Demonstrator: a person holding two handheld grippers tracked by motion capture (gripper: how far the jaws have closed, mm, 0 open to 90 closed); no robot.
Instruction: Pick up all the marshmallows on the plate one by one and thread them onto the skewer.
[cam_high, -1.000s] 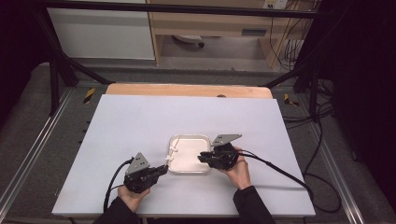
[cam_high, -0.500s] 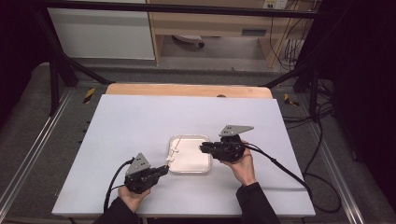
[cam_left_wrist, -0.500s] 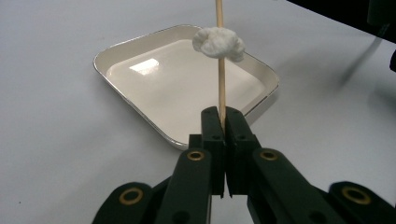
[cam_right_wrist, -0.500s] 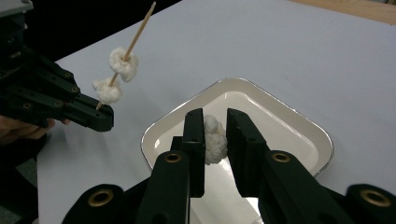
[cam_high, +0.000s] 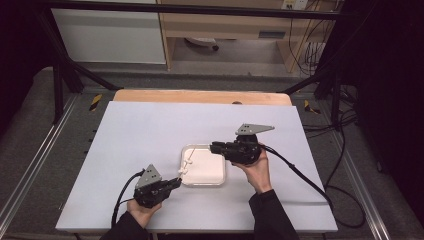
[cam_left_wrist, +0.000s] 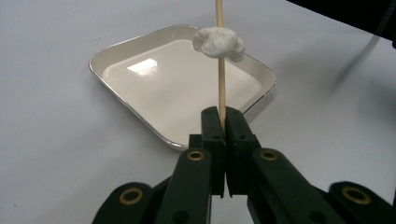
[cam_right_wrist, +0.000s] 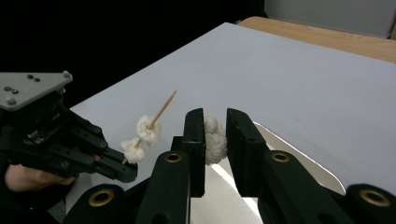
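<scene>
High view: tray (cam_high: 202, 183) mid-mat (cam_high: 150, 130), margins wide.

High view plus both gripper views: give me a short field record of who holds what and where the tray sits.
left gripper: shut on wooden skewer, near its lower end
skewer load: two white puffy pieces threaded on, pointed tip bare
right gripper: shut on a third white piece, raised above the tray
tray: cream, square, shallow, nothing lying in it
surface: white table

tray (cam_high: 215, 181) on table (cam_high: 150, 125), skewer (cam_high: 185, 163) above tray's left rim, popcorn piece (cam_right_wrist: 214, 140) above tray
</scene>
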